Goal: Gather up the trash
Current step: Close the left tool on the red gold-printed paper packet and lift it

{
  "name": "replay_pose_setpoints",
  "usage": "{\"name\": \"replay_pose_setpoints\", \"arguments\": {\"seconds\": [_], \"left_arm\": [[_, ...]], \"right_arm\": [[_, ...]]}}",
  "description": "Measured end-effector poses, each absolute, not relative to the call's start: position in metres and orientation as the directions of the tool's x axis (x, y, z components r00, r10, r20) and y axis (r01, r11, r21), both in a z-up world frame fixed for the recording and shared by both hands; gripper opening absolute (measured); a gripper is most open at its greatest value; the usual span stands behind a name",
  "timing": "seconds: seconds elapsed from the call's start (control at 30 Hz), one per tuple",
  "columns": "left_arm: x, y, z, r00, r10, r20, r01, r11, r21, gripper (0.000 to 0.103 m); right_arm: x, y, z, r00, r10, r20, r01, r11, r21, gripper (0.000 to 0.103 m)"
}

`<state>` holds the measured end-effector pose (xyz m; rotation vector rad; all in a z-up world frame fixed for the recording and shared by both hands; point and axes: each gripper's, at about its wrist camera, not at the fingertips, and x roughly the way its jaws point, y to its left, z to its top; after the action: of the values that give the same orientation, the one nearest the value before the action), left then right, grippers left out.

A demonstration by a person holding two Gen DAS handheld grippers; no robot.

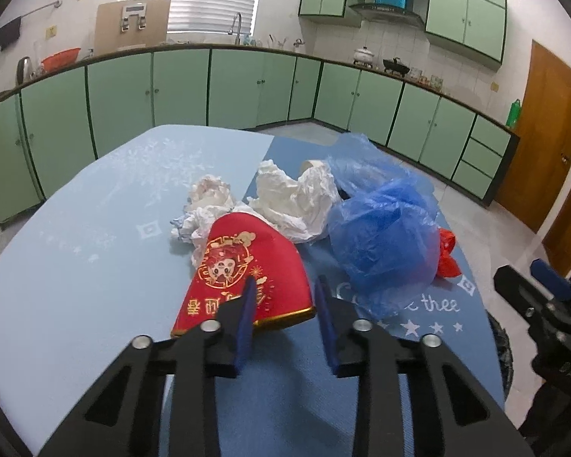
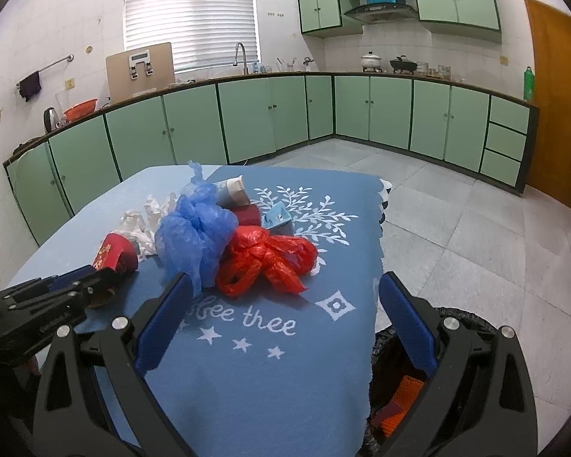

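Observation:
A red paper cup (image 1: 247,274) with gold print lies on its side on the blue tablecloth (image 1: 95,266). My left gripper (image 1: 285,304) is shut on the cup's rim, with one pad across the rim and the other at its right edge. In the right wrist view the same cup (image 2: 116,255) shows at the left gripper (image 2: 102,282). Behind it lies a pile: white crumpled tissue (image 1: 293,198), a blue plastic bag (image 1: 380,228) and a red plastic bag (image 2: 270,259). My right gripper (image 2: 285,304) hangs open over the cloth in front of the pile, holding nothing.
A bin with a black liner (image 2: 456,316) stands below the table's right edge, with something orange (image 2: 399,400) inside. A paper tube (image 2: 234,190), a dark red cup (image 2: 247,215) and a light blue box (image 2: 278,219) lie behind the bags. Green cabinets (image 2: 247,122) line the far walls.

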<state>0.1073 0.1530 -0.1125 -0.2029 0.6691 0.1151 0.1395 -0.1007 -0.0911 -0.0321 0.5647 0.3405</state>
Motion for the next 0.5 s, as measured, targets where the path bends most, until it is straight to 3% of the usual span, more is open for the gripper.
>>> {"name": "replay_pose_setpoints", "arguments": {"seconds": [0.07,0.33,0.4,0.47,0.5], "left_arm": [[0.105,0.156,-0.112,0.779,0.033,-0.627,-0.176,0.97,-0.168,0.0],[0.101,0.178,-0.116,0.765,0.038,-0.643,-0.219,0.954,-0.204,0.002],[0.101,0.18,-0.115,0.763,0.045,-0.644,-0.222,0.955,-0.196,0.013],[0.102,0.181,-0.115,0.761,0.061,-0.646,-0.233,0.955,-0.185,0.049],[0.102,0.183,-0.115,0.761,0.064,-0.646,-0.235,0.955,-0.182,0.053]], "right_arm": [[0.138,-0.098,-0.09,0.79,0.312,-0.528,-0.331,0.942,0.061,0.095],[0.131,-0.083,-0.086,0.782,0.333,-0.528,-0.363,0.931,0.05,0.095],[0.131,-0.081,-0.085,0.78,0.335,-0.529,-0.367,0.929,0.047,0.095],[0.13,-0.078,-0.085,0.78,0.335,-0.529,-0.369,0.928,0.044,0.095],[0.13,-0.077,-0.085,0.779,0.335,-0.529,-0.37,0.928,0.043,0.095]]}}
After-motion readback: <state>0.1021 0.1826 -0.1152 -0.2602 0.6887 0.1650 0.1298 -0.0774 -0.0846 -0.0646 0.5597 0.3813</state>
